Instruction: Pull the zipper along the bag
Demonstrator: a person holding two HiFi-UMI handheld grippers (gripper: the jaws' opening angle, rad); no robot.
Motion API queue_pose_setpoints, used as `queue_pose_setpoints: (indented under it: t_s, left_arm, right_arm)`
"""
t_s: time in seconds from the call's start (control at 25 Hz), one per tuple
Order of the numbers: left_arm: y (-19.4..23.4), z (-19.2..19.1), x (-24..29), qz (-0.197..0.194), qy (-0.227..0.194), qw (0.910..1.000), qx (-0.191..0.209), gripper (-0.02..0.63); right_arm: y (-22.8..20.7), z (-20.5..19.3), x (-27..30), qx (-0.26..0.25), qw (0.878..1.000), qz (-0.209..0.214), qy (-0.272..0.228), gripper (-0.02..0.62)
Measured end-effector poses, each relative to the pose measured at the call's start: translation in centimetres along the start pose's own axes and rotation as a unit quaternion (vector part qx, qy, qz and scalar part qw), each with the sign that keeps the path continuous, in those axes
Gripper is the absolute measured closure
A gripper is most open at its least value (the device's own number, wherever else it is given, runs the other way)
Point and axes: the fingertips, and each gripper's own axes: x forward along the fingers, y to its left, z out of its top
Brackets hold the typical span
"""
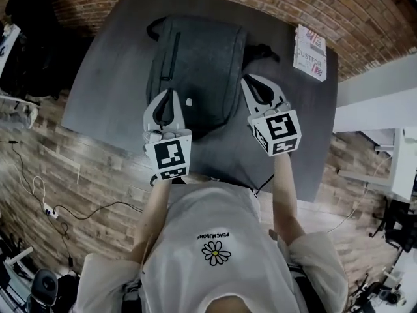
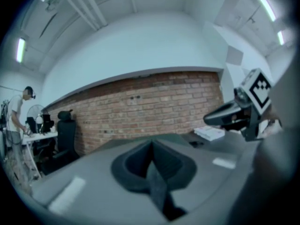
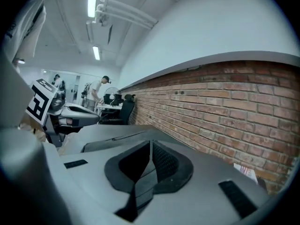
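Where the bag lies: bag [image 1: 195, 64] flat on the table [image 1: 98, 103], about mid-table, long side running away from the person; a dark zip [image 1: 172, 54] runs along its left part; a small pale tag [image 1: 188, 101] sits near its near end
Strap: dark strap [image 1: 264, 51] trails off the bag's right side, toward the booklet
Left gripper: left gripper [image 1: 171, 93] over the bag's near left corner in the head view; marker cube toward the person; whether it touches the bag cannot be told
Left fingers: left fingers [image 2: 136, 165] pressed together tip to tip in the left gripper view; nothing between them
Right gripper: right gripper [image 1: 247, 81] at the bag's right edge, angled toward the far left; contact with the bag cannot be told
Right fingers: right fingers [image 3: 164, 165] closed on each other in the right gripper view; nothing held
Grippers together: side by side, apart; the bag's near end lies between them
Booklet: booklet [image 1: 310, 52] on the table's far right corner, well apart from the bag
Wall: brick wall [image 2: 140, 102] just beyond the table
Room: a bystander [image 2: 18, 114] stands at a desk; a black chair [image 2: 65, 130] near it
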Motion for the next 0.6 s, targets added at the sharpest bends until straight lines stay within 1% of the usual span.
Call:
queue_pose_setpoints:
  t_s: [0.16, 0.28, 0.36, 0.4, 0.52, 0.6]
  left_arm:
    - [0.1, -2.8, 1.2, 0.004, 0.042, 0.9985, -0.034, 0.604]
    - [-0.4, -4.6, 1.9, 0.001, 0.062, 0.9968, -0.050, 0.603]
    - [-0.8, -5.7, 2.3, 0.000, 0.078, 0.9953, -0.057, 0.603]
    - [-0.8, -6.3, 2.5, 0.000, 0.088, 0.9943, -0.061, 0.603]
    - [-0.7, -8.1, 3.1, 0.005, 0.116, 0.9906, -0.072, 0.603]
    - [-0.6, -9.1, 3.2, 0.010, 0.130, 0.9885, -0.077, 0.603]
  right_arm:
    - [-1.1, 0.6, 5.5, -0.084, 0.995, 0.052, 0.032, 0.589]
    - [-1.5, 0.1, 9.5, -0.134, 0.984, 0.096, 0.062, 0.583]
    - [-1.9, -0.3, 11.6, -0.165, 0.976, 0.115, 0.084, 0.590]
    - [-2.1, -0.4, 12.6, -0.173, 0.973, 0.121, 0.091, 0.594]
    - [-2.6, -0.3, 15.4, -0.172, 0.970, 0.137, 0.105, 0.595]
    - [-3.0, -1.2, 17.0, -0.186, 0.963, 0.148, 0.130, 0.595]
